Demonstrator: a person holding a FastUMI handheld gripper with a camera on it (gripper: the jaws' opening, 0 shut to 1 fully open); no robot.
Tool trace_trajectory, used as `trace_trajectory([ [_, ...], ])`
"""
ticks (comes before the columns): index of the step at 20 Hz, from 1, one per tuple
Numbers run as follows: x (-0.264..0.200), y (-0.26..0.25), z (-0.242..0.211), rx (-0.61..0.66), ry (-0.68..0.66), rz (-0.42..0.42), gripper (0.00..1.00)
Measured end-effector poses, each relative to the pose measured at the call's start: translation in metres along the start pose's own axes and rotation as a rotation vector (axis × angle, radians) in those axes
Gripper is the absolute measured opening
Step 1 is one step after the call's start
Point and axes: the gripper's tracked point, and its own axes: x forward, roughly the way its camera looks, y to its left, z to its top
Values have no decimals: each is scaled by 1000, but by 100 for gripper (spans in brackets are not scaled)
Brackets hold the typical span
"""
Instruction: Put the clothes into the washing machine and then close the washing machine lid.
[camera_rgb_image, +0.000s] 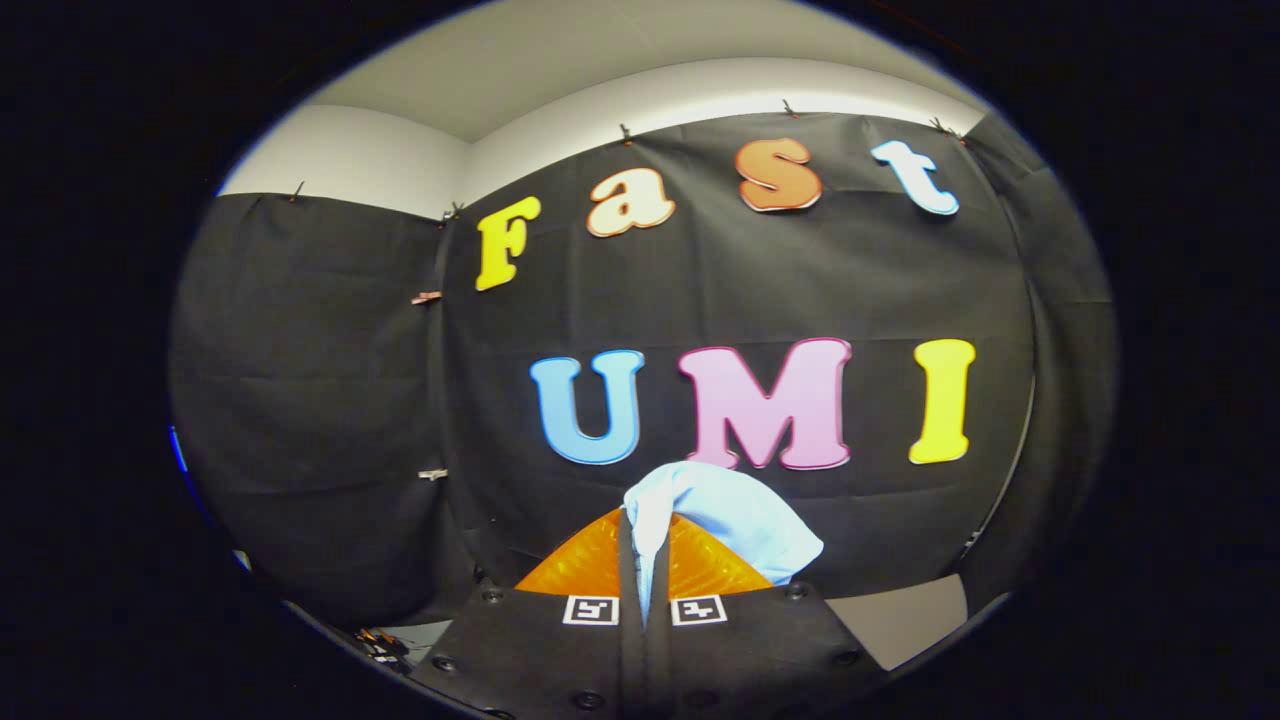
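My gripper (645, 560) is held up in the air, facing the booth's black cloth wall. Its two fingers are pressed together on a light blue piece of clothing (725, 520). The cloth bunches up above the fingertips and hangs over to the right of them. A thin strip of it runs down between the two fingers.
The black cloth wall (320, 400) stands ahead and wraps round on the left and right. Above it is a white wall and ceiling (560, 110). A patch of pale surface (900, 620) shows low on the right, beside the gripper's body.
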Motion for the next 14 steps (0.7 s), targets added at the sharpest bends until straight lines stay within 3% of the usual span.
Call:
trace_trajectory([
  [6,45,81,-48,-10,52,176,4],
  [14,100,129,-148,-39,187,313,5],
])
